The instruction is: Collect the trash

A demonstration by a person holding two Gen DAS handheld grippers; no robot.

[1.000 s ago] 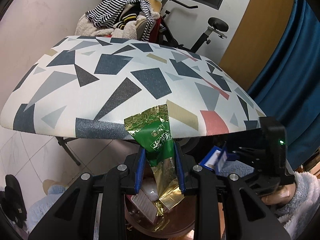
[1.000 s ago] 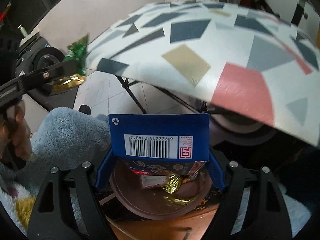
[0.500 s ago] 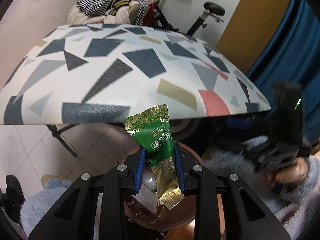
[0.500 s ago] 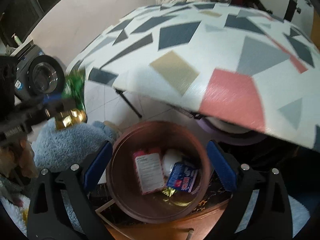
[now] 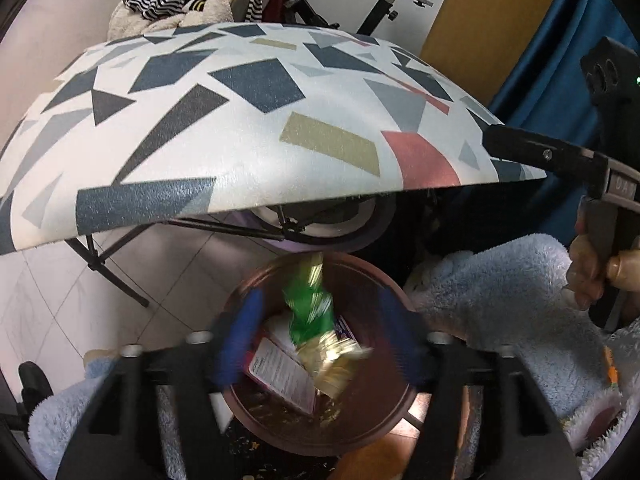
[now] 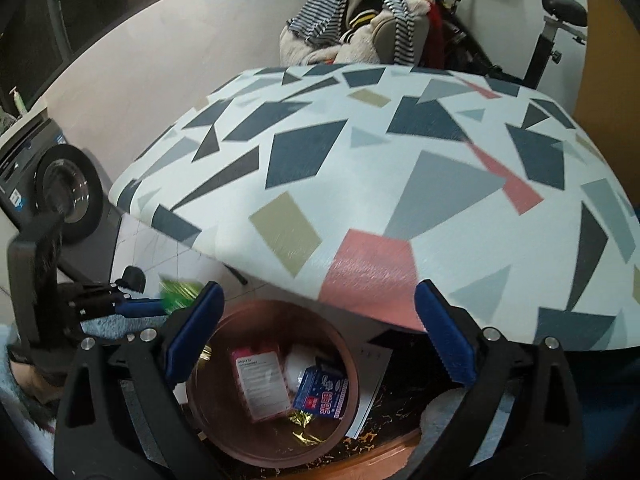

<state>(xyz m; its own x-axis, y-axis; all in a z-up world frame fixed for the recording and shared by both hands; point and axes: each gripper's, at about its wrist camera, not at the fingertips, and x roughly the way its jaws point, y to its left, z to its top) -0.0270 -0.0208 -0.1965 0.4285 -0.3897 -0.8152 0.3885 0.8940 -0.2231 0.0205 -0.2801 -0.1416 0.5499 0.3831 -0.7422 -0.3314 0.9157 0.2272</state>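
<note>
A round brown bin (image 5: 360, 432) stands on the floor under the table edge; it also shows in the right wrist view (image 6: 224, 432). My left gripper (image 5: 320, 336) is open right above it, blurred by motion. A green and gold snack wrapper (image 5: 310, 312) is loose between the open fingers, over the bin. A pink and white box (image 6: 262, 380) and a blue packet (image 6: 320, 394) lie in the bin. My right gripper (image 6: 320, 328) is open and empty above the bin's far rim.
A folding table (image 5: 240, 140) with a geometric patterned cloth juts over the bin. Fluffy light blue sleeves (image 5: 500, 300) flank the bin. A washing machine (image 6: 60, 188) stands at the left. An exercise bike (image 6: 552, 40) draped with clothes stands behind the table.
My left gripper has opened and the green wrapper has slipped free over the bin. My right gripper dropped the blue packet into the bin earlier and has risen, still open.
</note>
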